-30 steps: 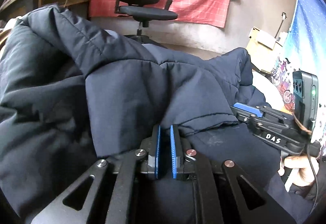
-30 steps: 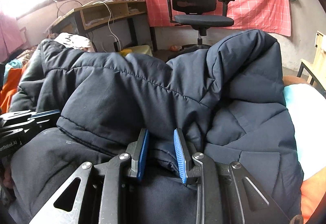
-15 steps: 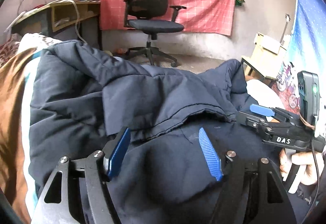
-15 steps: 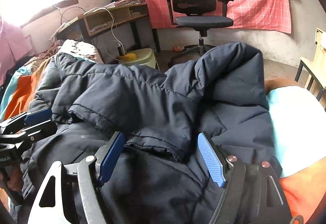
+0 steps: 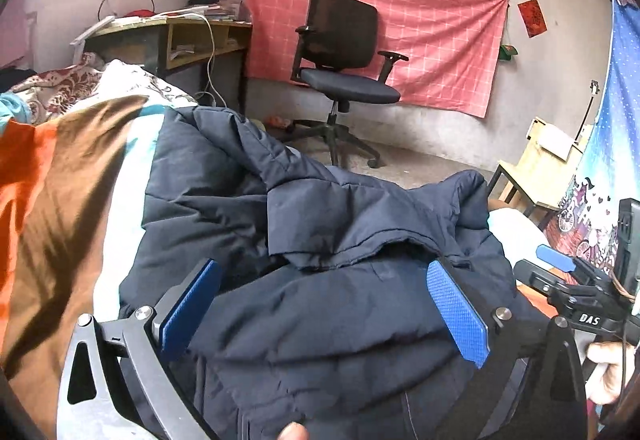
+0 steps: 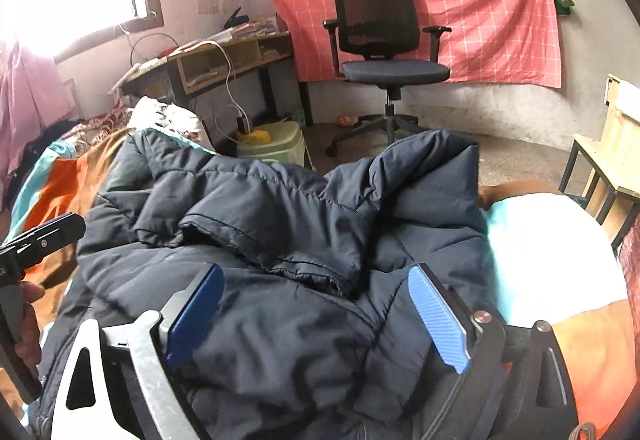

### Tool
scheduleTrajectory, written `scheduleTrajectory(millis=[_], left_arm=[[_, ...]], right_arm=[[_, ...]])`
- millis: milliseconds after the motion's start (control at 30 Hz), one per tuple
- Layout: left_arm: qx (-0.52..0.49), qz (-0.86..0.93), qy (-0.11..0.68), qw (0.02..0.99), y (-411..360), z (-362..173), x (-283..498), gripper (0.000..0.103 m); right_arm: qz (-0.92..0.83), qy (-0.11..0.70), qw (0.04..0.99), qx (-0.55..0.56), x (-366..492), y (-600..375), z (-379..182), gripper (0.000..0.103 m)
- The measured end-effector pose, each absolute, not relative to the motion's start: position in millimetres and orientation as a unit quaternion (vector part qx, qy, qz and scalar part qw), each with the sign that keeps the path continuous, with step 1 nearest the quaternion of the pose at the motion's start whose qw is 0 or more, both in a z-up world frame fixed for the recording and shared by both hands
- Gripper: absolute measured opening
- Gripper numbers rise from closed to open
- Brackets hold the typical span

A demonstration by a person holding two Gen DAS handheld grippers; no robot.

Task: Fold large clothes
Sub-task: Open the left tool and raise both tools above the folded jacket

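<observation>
A dark navy padded jacket [image 5: 224,175] [image 6: 280,207] lies bunched on the bed, with one layer folded over and its stitched hem [image 5: 348,252] [image 6: 260,240] lying across the lower layer. My left gripper [image 5: 320,272] hovers just above the jacket with its jaws opening wide; its blue pads [image 5: 456,312] touch no cloth. My right gripper [image 6: 316,274] is likewise over the jacket with its jaws opening and nothing pinched. Each gripper shows in the other's view: the right gripper [image 5: 560,272] at the right edge, the left gripper [image 6: 52,232] at the left edge, each held by a hand.
The bed cover [image 5: 60,179] [image 6: 552,240] is orange, brown and white around the jacket. Beyond the bed stand a black office chair [image 5: 344,79] [image 6: 392,67], a wooden desk [image 5: 180,35] [image 6: 224,59], a green plastic stool [image 6: 276,143] and a wooden bench [image 5: 540,159].
Both grippers were shut on the jacket's folded hem a second ago. They have let go, opened wide and risen back from the jacket, which has settled lower on the bed.
</observation>
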State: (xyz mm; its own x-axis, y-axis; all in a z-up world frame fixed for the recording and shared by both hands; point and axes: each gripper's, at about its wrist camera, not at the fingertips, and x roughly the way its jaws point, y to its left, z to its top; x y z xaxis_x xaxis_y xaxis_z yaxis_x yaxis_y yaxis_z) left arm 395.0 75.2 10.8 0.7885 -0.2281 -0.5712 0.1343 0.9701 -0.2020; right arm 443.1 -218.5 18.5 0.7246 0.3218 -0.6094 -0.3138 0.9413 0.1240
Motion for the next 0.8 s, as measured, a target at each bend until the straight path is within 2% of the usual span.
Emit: scheduleTrajectory(millis=[233, 800], left_arm=[[-0.055, -0.085, 0.275, 0.956, 71, 30, 350, 0.101], [0.000, -0.095, 0.246, 0.965, 49, 39, 222, 0.101]], right_arm=[[0.193, 0.311, 0.931, 0.001, 399, -222, 41, 0.102], [0.221, 0.291, 0.931, -0.012, 285, -241, 66, 0.103]])
